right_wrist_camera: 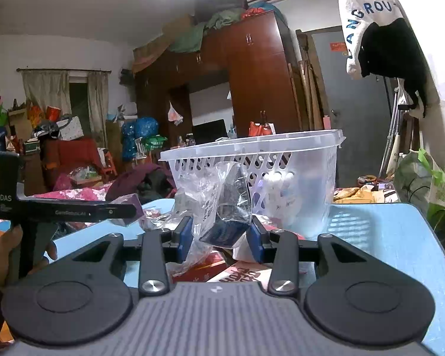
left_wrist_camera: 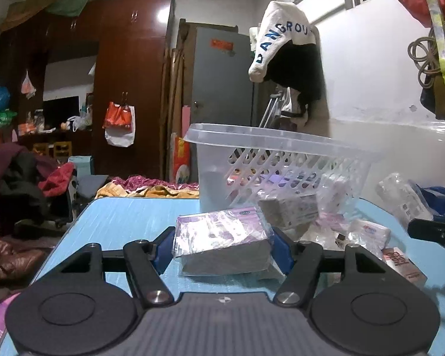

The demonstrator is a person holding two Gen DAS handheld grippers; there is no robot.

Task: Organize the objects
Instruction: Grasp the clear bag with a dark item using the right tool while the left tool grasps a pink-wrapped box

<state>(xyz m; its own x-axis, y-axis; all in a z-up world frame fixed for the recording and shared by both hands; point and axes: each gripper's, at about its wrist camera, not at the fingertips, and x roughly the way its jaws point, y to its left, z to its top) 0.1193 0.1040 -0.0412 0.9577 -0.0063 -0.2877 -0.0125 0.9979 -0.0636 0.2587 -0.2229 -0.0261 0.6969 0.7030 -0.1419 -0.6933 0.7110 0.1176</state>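
My left gripper is shut on a purple and white plastic-wrapped pack, held just above the light blue table. A clear plastic basket stands behind it, with several packs inside. My right gripper is shut on a dark blue box in a clear plastic bag, lifted in front of the same basket. The left gripper's body and the hand holding it show at the left of the right wrist view.
Loose packs and a red and white box lie on the table right of the left gripper. Red printed packs lie under the right gripper. A cluttered bed and a wardrobe are beyond the table.
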